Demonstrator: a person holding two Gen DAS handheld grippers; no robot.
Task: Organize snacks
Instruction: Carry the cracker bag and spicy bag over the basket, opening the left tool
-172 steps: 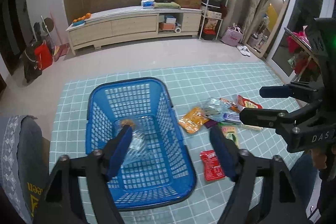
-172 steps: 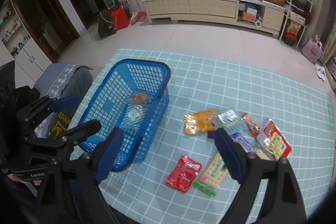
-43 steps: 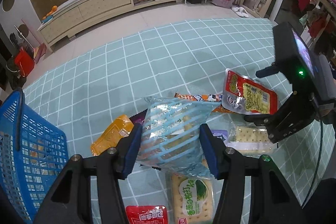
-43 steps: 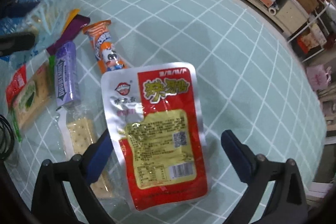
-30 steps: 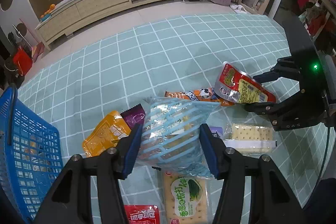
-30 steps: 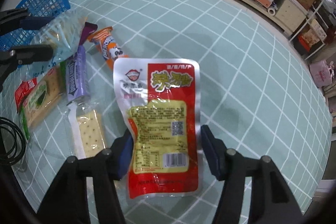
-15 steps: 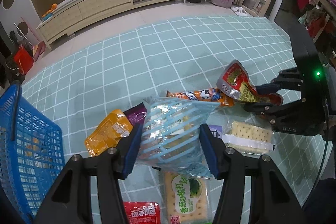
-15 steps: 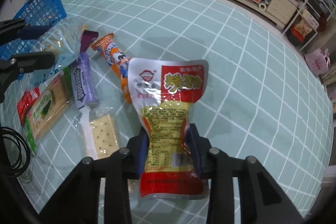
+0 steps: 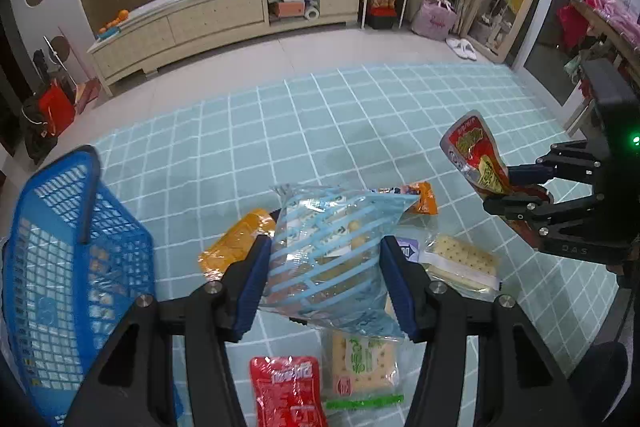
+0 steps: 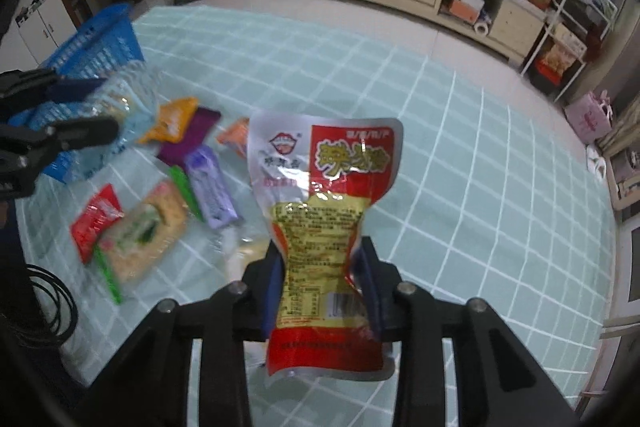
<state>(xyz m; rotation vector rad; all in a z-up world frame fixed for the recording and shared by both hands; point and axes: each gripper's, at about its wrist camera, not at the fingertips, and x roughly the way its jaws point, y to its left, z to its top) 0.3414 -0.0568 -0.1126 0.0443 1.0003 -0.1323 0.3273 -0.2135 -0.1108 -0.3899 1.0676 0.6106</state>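
You can read only "D.A.S" on the right gripper's (image 9: 516, 193) black body, seen from the left wrist. The red pouch (image 10: 325, 199) shows large yellow characters and a lips logo, too blurred to make out; the other packets' print is likewise unclear.

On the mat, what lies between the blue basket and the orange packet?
Nothing: in the left wrist view, only bare teal checked mat separates the blue basket from the orange packet.

Blue basket (image 9: 60, 267) cut off at left edge; floor snacks (image 10: 136, 239) motion-blurred in right wrist view.
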